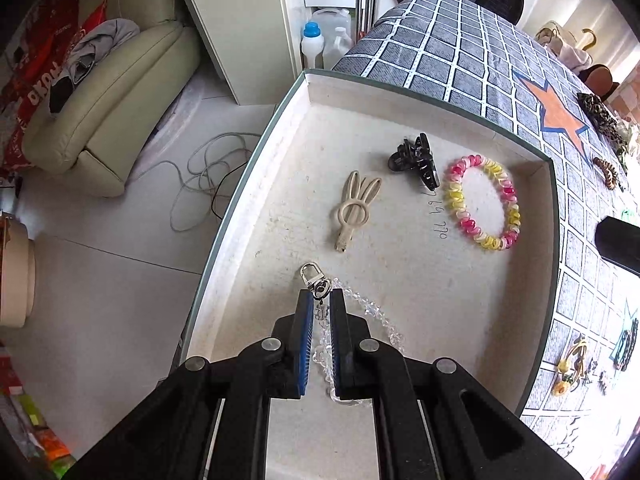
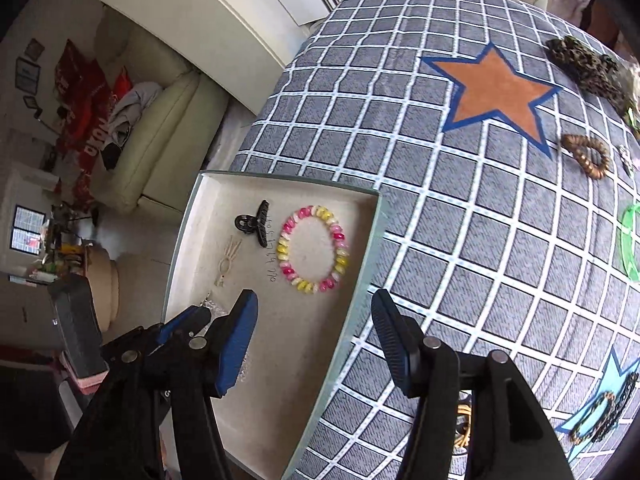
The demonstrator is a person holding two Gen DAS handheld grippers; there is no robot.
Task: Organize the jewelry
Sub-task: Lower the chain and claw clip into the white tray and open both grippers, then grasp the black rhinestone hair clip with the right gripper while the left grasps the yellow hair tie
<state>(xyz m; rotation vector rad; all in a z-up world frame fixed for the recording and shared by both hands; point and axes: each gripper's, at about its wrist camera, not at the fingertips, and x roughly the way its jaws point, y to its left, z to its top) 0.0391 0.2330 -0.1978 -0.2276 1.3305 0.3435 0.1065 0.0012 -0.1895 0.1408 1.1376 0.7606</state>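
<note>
The left tongs pinch a clear beaded chain just behind its silver clasp, low over the floor of the shallow tray on the checked worktop. The chain's loose beads trail back beneath the fingers. Ahead in the tray lie a cream rabbit clip, a black claw clip and a pink-and-yellow coil bracelet. The right tongs hang spread and empty over the tray's edge. The likely risk is snagging: if the left tongs lift away before fully parting, beads caught on a ribbed pad could drag the chain, and perhaps sweep the rabbit clip out of place.
</note>
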